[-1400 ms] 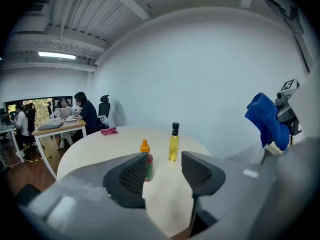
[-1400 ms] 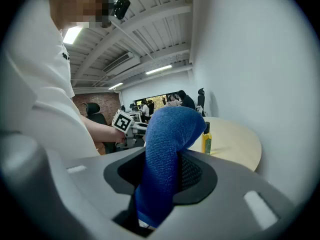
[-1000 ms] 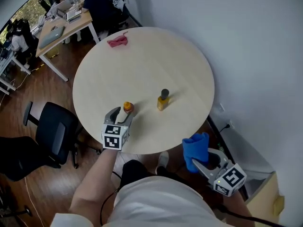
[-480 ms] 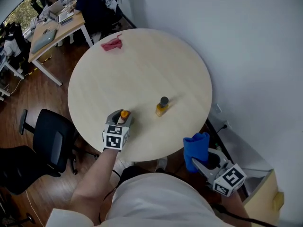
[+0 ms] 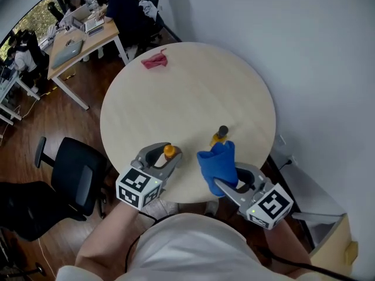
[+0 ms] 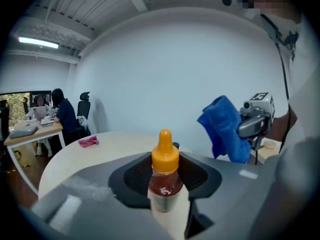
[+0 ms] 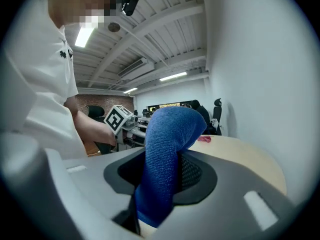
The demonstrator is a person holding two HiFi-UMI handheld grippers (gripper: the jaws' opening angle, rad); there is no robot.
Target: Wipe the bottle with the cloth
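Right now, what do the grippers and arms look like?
Left gripper and right gripper: grey plastic, two curved jaws, black meshed pads. Each carries a white cube with black square markers. Person wears a white short-sleeved top.

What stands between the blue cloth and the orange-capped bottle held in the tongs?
Nothing visible: an open gap separates the blue cloth in the right tongs from the orange-capped bottle in the left tongs. The dark-capped bottle stands farther back.
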